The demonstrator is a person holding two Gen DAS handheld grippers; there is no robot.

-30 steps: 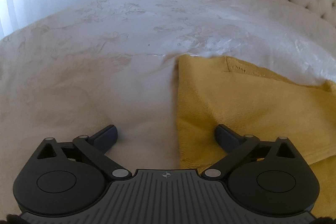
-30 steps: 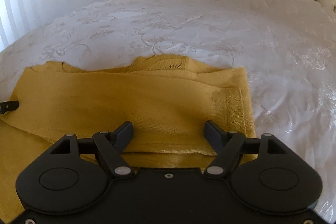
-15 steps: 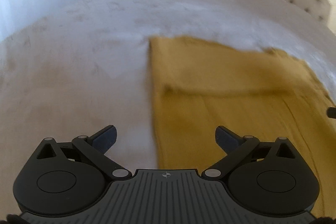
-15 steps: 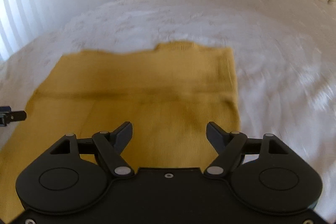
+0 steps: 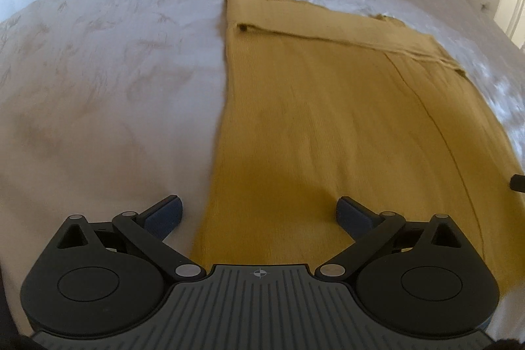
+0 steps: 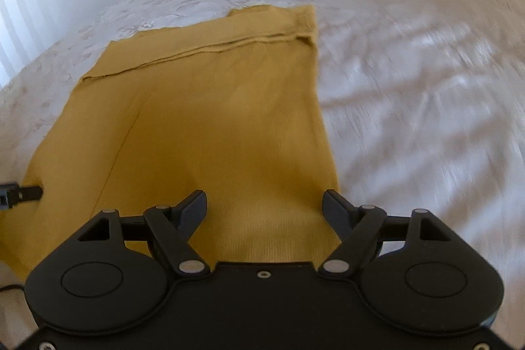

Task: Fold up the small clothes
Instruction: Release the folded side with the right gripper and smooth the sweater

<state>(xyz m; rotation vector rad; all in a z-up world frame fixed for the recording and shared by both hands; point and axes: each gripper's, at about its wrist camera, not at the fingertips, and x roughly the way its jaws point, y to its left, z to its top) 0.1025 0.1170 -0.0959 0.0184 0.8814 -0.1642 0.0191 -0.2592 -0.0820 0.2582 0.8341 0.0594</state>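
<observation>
Jaws of both the left gripper (image 5: pixel 259 214) and right gripper (image 6: pixel 264 207) stand apart and empty, having drawn back toward the near hem since a second ago. Mustard knit garment (image 5: pixel 328 120) lies flat on the white bed (image 5: pixel 115 71), its top band folded down; the bottom fold likely comes next.

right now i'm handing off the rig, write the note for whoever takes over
Left gripper: open, holding nothing, above the left edge of the yellow garment.
Right gripper: open, holding nothing, above the garment's right edge.
Garment: flat on the white bedspread, its far end already folded over into a band across the top.
Done: one fold at the far end.
Left: probably grasp the near end with both grippers, fold it toward the band, then smooth it.
</observation>
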